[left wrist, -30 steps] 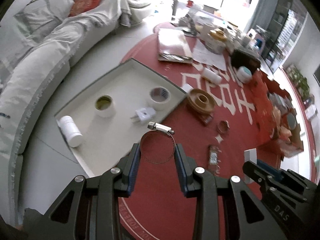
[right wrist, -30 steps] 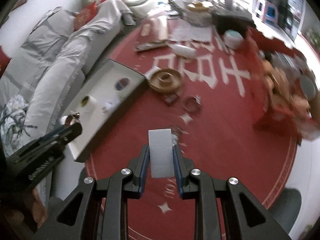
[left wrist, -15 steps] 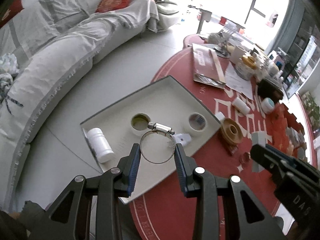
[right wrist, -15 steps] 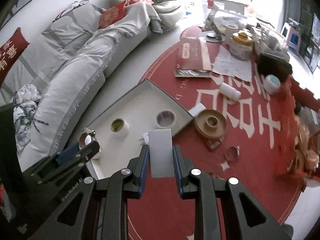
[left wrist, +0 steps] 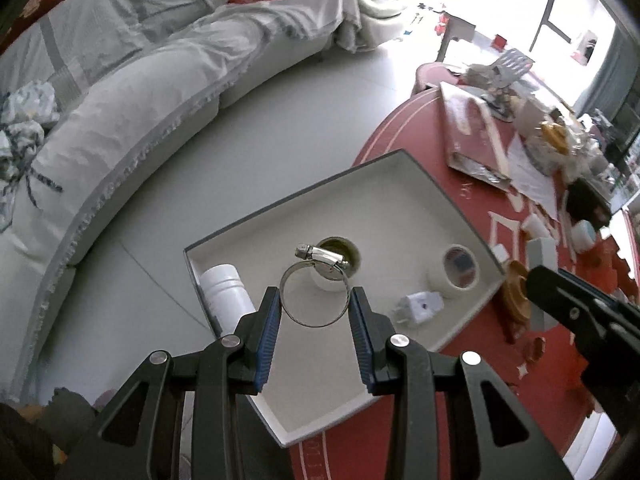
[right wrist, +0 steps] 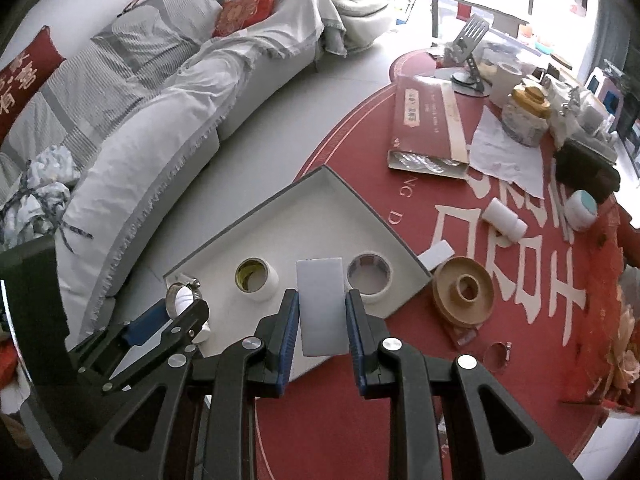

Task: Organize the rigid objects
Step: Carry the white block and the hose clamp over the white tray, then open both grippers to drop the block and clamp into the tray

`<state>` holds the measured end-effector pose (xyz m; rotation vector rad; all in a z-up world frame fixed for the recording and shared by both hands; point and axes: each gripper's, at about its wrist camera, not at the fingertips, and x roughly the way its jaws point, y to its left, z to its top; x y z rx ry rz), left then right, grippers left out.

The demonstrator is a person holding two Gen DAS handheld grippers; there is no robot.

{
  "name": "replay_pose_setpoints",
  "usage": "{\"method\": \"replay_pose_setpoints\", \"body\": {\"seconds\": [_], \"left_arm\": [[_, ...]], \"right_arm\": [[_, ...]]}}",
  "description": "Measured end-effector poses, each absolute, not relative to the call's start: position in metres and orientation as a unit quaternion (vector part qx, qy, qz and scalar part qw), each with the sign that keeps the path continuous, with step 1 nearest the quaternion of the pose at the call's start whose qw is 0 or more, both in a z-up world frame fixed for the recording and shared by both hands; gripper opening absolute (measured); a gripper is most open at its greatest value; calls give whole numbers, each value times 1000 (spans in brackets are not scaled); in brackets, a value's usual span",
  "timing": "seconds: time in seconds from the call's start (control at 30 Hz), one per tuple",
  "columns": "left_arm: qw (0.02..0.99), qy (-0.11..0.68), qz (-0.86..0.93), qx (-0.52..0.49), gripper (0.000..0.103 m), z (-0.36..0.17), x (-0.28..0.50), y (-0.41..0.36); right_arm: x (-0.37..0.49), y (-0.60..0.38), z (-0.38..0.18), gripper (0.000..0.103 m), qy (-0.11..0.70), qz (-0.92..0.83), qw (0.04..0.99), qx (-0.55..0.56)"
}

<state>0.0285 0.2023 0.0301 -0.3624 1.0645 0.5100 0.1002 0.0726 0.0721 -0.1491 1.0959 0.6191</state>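
You held the left gripper (left wrist: 314,306) clamped on a metal hose clamp (left wrist: 314,294) above the white tray (left wrist: 400,172), while your right gripper (right wrist: 322,312) gripped a flat white block (right wrist: 322,306) over the tray's near edge by two tape rolls (right wrist: 256,278).

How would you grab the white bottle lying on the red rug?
Grip the white bottle across its round middle, coming straight down from above. It lies on its side on the red rug, so the long body gives two opposite curved sides to pinch; the ends would probably slip. Both hand-held grippers are full now.
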Motion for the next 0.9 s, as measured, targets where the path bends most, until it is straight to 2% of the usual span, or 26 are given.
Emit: {"method": "replay_pose_setpoints", "body": {"seconds": [0.4,0.9], "left_arm": [[788,532,257,-174,37,-14,44,217],[780,542,262,-172,37,-29,54,224]], "right_arm": [[116,94,30,25,549,284,782,-83],[128,106,6,25,558,284,775,-86]]}}
